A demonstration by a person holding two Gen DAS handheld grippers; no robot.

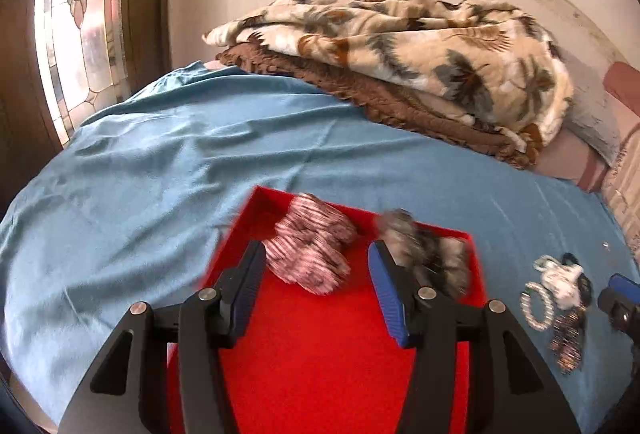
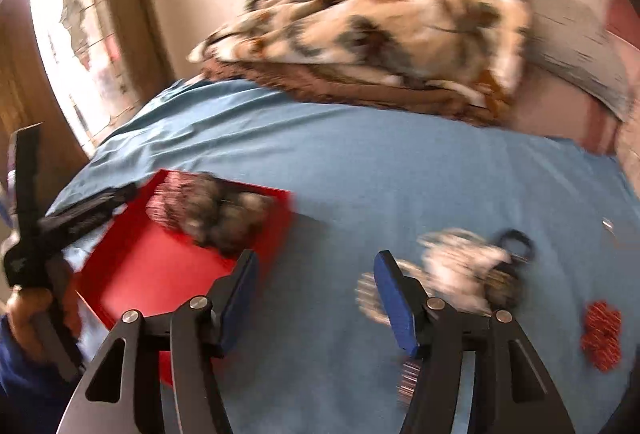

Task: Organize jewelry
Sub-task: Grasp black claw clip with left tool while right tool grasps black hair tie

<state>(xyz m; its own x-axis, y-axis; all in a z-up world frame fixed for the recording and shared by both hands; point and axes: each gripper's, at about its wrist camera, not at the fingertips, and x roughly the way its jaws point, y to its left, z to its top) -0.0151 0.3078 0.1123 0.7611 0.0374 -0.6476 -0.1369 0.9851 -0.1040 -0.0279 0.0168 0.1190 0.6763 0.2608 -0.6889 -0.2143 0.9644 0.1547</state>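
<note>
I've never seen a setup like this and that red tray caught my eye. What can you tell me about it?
The red tray is a shallow rectangle with a low raised rim, lying flat on the blue bedsheet; whether it is plastic or felt-lined I cannot tell. Two soft, scrunchie-like pieces sit at its far end: a pink-and-white striped one and a grey furry one. Its near part is bare.

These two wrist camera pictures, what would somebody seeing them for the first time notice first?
First the bright red tray on the blue bedsheet, with a pink striped scrunchie and a grey furry one lying at its far end. To the right of the tray, a loose cluster of hair ties and bracelets sits on the sheet. Behind, a leaf-patterned blanket is heaped against the wall.
</note>
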